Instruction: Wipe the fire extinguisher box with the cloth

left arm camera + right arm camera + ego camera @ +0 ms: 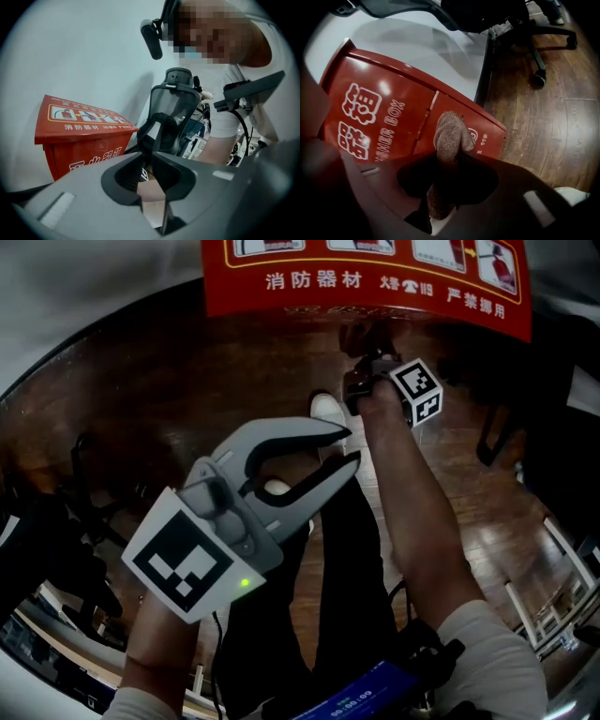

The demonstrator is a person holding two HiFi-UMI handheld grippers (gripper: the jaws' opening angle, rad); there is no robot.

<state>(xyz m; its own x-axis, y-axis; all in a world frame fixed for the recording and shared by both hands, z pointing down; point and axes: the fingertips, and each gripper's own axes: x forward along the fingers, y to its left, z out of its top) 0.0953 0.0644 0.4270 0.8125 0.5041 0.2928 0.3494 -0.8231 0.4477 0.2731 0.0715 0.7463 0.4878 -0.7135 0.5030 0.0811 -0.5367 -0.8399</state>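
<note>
Nearest, the left gripper (pixel 352 446) hangs idle, its jaws slightly apart and empty. Beyond it, the right gripper (pixel 450 157) is clamped on the brown knitted cloth (pixel 451 133), whose tip sits at the front of the red fire extinguisher box (pixel 379 117), beside the door seam. Wiping looks under way; the next move calls for a firm press and a sweep across the lettered panel.

I seem to be in an office: a mesh swivel chair (pixel 171 112), a wooden floor (pixel 562 122), a white wall (pixel 84 51).
</note>
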